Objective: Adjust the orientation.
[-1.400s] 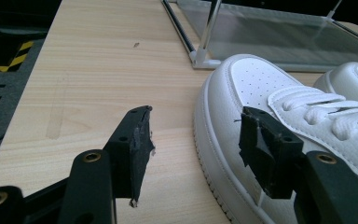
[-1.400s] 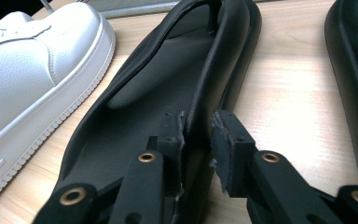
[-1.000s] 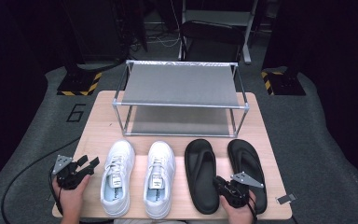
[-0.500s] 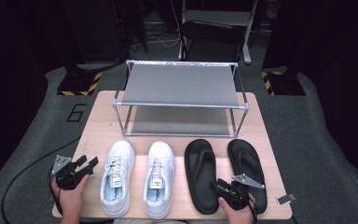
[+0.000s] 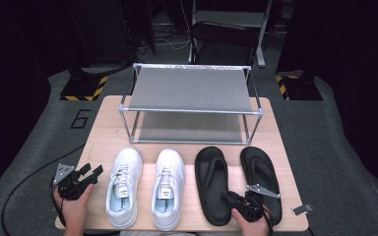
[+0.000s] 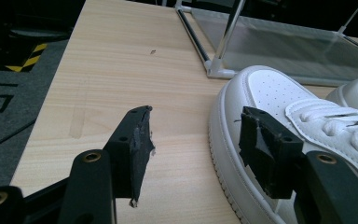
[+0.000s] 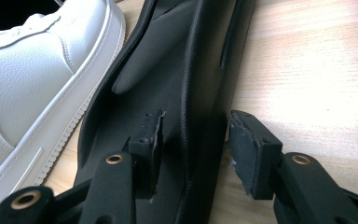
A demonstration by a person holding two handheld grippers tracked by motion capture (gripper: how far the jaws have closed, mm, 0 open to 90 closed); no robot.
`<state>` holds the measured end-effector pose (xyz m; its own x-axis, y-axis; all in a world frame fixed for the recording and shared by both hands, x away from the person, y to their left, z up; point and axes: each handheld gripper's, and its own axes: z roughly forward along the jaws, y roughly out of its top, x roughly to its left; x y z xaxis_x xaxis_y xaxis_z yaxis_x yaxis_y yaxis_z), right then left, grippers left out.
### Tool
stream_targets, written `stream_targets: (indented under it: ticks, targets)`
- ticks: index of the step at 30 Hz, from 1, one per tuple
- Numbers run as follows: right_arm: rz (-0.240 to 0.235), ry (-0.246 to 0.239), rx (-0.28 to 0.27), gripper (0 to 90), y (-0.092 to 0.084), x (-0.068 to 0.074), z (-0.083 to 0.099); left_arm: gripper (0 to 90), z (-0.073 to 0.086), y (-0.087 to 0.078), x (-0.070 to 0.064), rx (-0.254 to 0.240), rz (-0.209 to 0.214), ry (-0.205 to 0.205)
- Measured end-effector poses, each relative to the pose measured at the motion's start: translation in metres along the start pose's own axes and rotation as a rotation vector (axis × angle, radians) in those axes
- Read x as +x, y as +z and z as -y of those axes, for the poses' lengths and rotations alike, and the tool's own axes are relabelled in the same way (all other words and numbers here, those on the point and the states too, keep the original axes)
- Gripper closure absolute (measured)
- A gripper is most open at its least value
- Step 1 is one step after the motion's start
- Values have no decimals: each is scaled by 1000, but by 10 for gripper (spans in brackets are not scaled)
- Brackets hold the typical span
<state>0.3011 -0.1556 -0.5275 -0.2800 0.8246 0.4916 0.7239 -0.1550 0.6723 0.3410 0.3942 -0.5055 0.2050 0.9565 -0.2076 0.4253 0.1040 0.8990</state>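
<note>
Right gripper (image 7: 193,149) half-open, jaws just opened, straddling edge of left black sandal (image 5: 212,184), beside white sneaker (image 5: 167,187). Left gripper (image 6: 193,149) wide, holding nothing

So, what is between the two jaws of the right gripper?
In the right gripper view, the outer edge of the left black sandal stands between the jaws of the right gripper; they have just been opening and do not press it.
</note>
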Motion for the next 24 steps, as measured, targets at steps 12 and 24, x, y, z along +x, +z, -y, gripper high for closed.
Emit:
stream_targets:
  ticks: [12, 24]
  targets:
    - [-23, 43, 6, 536, 4, -3, 0, 434, 0, -1, 0, -10, -5, 0]
    - [-35, 64, 14, 563, 5, -5, -3, 435, -1, -1, 0, -13, -8, 4]
